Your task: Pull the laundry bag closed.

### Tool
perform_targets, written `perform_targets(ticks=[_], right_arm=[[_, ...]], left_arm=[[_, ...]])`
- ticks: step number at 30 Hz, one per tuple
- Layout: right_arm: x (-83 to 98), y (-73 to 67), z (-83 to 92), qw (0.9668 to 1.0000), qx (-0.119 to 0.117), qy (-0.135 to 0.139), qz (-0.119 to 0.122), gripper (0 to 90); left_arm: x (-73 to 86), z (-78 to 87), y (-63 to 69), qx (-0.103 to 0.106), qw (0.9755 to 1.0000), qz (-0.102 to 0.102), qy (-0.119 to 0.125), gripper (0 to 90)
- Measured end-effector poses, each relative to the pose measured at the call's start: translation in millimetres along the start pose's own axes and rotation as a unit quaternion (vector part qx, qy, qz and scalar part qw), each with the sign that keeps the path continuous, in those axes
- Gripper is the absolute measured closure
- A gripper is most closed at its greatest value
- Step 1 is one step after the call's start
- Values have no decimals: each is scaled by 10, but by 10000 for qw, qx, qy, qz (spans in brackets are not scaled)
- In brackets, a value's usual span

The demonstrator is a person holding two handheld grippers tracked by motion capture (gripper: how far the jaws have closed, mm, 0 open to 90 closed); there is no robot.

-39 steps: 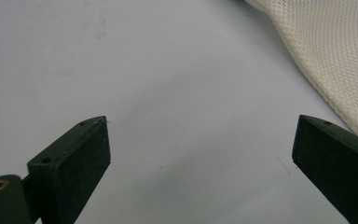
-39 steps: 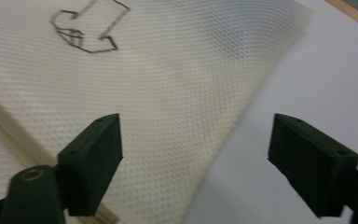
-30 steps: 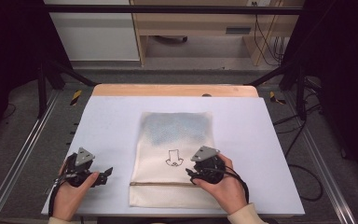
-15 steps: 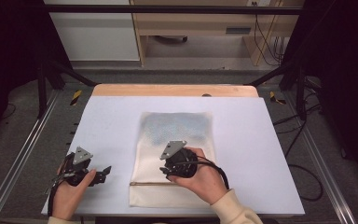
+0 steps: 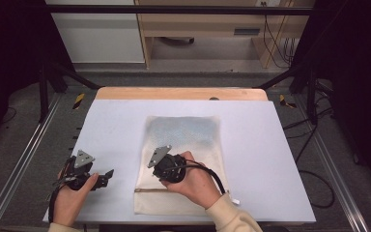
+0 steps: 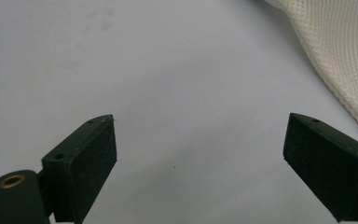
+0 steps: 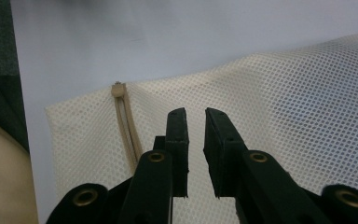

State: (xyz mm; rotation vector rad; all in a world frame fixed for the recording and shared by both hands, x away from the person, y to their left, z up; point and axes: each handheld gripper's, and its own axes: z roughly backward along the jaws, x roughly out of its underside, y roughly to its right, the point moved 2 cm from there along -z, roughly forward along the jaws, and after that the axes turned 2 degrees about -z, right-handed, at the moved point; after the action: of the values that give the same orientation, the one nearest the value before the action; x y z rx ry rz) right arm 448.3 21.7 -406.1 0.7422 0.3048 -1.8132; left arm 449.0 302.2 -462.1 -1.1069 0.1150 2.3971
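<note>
On the desk (image 5: 270, 145), we poise our right claw (image 7: 195, 122), nearly closed and empty, over the mesh bag (image 5: 193, 140) (near its zipper (image 7: 126, 130)); our left claw (image 6: 200, 154) waits wide open, likely to brace.

even bright light on table (image 5: 280, 145) — dark surroundings, soft close-ups.

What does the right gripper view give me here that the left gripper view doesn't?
Right gripper view alone: the right claw, jaws nearly together with a narrow gap, over the mesh bag, plus the bag's zipper ending close to one edge. Left gripper view alone: the left claw, jaws wide apart with nothing between them, over bare white tabletop. Both show the cream mesh bag and the white tabletop; in the left gripper view only the bag's edge enters, at upper right.
</note>
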Motion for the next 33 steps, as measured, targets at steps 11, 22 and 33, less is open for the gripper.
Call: perform_targets(ticks=[11,22,33], right_arm=[[-245,-17,-18,9996,-37,-133,251,804],[-244,-106,-196,9993,-189,-189,276,793],[-281,-329,-454,9970,-630,-202,398,719]], left_arm=[[28,29,-104,-359,9991,192,81,73],[17,4,-110,-377,9988,260,184,73],[14,-51,-166,-306,9989,350,112,76]])
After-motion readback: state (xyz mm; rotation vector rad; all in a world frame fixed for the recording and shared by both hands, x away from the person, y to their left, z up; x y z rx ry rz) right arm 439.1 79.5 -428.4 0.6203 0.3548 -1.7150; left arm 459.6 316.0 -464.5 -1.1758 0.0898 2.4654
